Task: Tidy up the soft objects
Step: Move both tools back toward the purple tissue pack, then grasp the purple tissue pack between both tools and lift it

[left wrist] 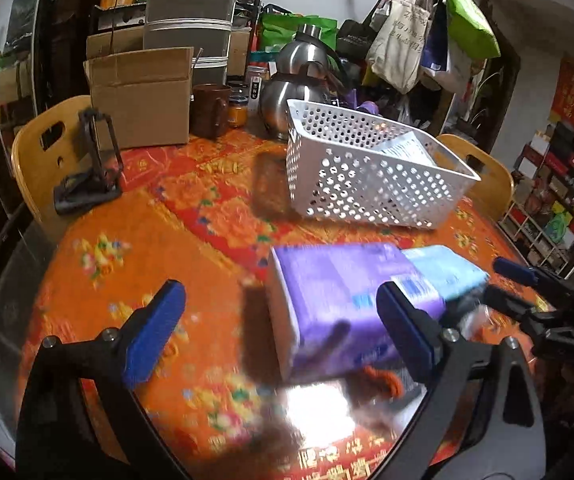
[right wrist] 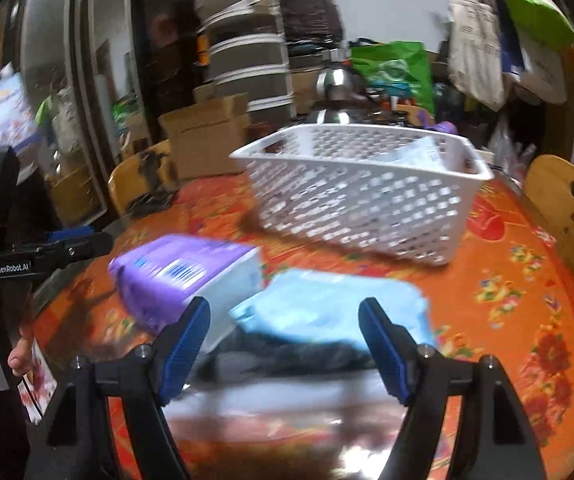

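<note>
Both your grippers, left [left wrist: 281, 334] and right [right wrist: 285, 346], are wide apart; grab the blue pack [right wrist: 327, 308] sloppily and you'll knock the purple pack [left wrist: 335, 304].

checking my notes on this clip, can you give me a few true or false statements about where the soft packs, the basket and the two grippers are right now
1. The purple pack lies on the table, outside the white basket. True.
2. The white basket is empty. False: a light package sits inside it.
3. The left gripper is shut on the purple pack. False: its jaws are open and hold nothing.
4. The light blue pack lies right beside the purple pack. True.
5. The right gripper is open, facing the light blue pack. True.
6. The basket is lying upside down. False: its open side faces up.
</note>
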Available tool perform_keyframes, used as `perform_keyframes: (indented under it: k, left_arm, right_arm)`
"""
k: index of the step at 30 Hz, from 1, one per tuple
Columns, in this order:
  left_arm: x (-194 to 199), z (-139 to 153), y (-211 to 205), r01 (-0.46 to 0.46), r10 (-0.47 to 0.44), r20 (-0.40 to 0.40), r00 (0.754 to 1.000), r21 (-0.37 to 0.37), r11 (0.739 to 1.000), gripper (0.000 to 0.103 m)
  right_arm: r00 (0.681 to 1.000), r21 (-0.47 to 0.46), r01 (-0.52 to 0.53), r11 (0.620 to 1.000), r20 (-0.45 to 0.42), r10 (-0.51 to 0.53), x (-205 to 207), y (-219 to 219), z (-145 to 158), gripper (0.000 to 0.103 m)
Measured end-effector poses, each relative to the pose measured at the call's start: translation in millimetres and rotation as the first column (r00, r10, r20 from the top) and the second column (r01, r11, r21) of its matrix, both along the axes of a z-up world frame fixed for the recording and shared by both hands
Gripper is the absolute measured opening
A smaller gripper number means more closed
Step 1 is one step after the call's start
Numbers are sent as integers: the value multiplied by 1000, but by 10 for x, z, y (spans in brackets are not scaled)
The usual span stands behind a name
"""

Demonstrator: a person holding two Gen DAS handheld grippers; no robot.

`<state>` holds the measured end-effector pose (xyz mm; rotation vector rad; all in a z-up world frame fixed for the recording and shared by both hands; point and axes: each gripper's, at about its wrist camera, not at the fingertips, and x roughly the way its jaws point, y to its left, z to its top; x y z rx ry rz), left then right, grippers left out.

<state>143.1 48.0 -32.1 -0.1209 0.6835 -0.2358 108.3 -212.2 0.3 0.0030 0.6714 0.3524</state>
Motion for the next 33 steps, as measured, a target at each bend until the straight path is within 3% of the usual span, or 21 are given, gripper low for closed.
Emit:
perform_keyframes:
  k: [8,11,15,20,23,29,33]
  left_arm:
    - [-142,-220,-171,100,-101,39,994,36,994,95]
    - [-103,-265,-197,125,-126,42,991,19,992,89]
    - [-39,-320,-225,141,-141,28,990,22,990,69]
    - [10,-407,-278,177,-177,12,984,10,984,65]
    - [16,-432,-337,206,-206,4,978,3,978,60]
    - [24,-429,-313,200,-200,5,980,-23,980,49]
    - [-4,-398,-299,175,-175,14,985,-18,984,42]
  right_arm:
    - [995,-29,-97,995,5,97,-51,445,-112,77]
    - [995,-47,-102,994,7,103,-9,526,-163,74]
    - [994,-38,-106,994,-3,106,51,564,-204,67]
    - [990,-36,-137,990,-18,137,99,626,-272,61]
    - [985,-29,-170,985,-22,169,140,674,-285,51]
    - [984,-18,-177,984,-18,177,160,659,-298,44]
    - [987,-22,-164,986,-6,164,147,620,-272,31]
